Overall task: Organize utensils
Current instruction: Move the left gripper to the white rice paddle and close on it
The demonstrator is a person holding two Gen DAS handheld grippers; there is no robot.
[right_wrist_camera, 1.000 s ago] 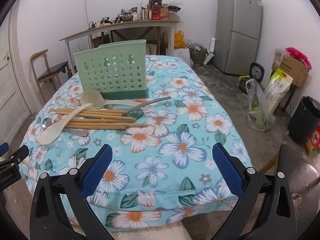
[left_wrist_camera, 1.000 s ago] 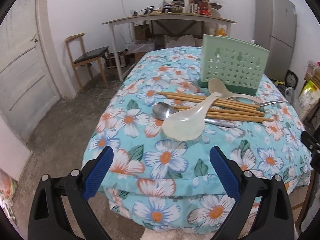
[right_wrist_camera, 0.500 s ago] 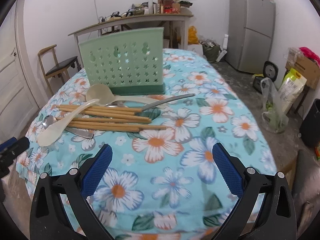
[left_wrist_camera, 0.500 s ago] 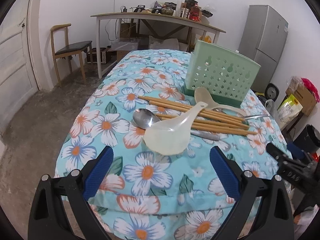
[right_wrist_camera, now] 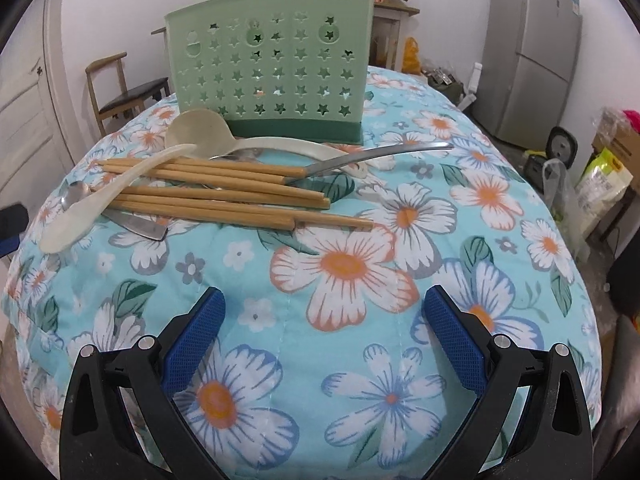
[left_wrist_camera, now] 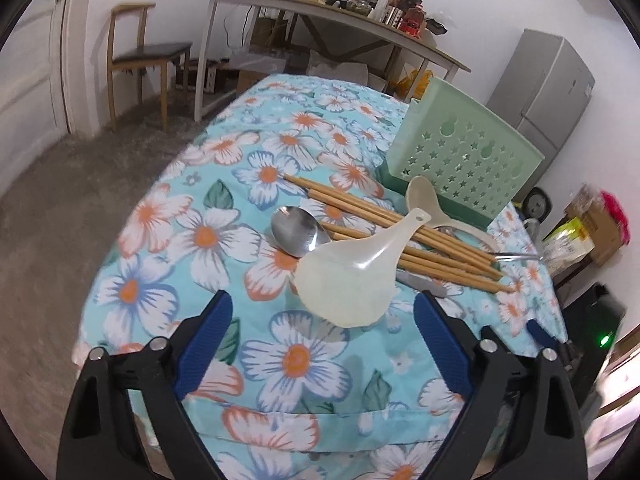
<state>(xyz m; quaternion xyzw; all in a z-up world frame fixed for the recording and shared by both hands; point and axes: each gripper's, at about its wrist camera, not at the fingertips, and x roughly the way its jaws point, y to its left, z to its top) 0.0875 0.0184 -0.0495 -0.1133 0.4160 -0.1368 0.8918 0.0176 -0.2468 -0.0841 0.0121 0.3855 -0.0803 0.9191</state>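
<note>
Floral tablecloth (right_wrist_camera: 360,272): two plastic spoons (right_wrist_camera: 100,200), one holder (right_wrist_camera: 272,68)

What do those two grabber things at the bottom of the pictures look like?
Both look alike. The left hand-held gripper has two black plastic arms with cut-out slots and small silver screws, ending in bright blue pads with a bumpy, rubbery texture. The right hand-held gripper has the same black frame, silver screws and blue textured pads. No cables, sleeves or hands show.

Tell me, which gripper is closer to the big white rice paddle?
Left. The left gripper hangs just short of the paddle; the right gripper is farther off, with the paddle away to its left.
</note>
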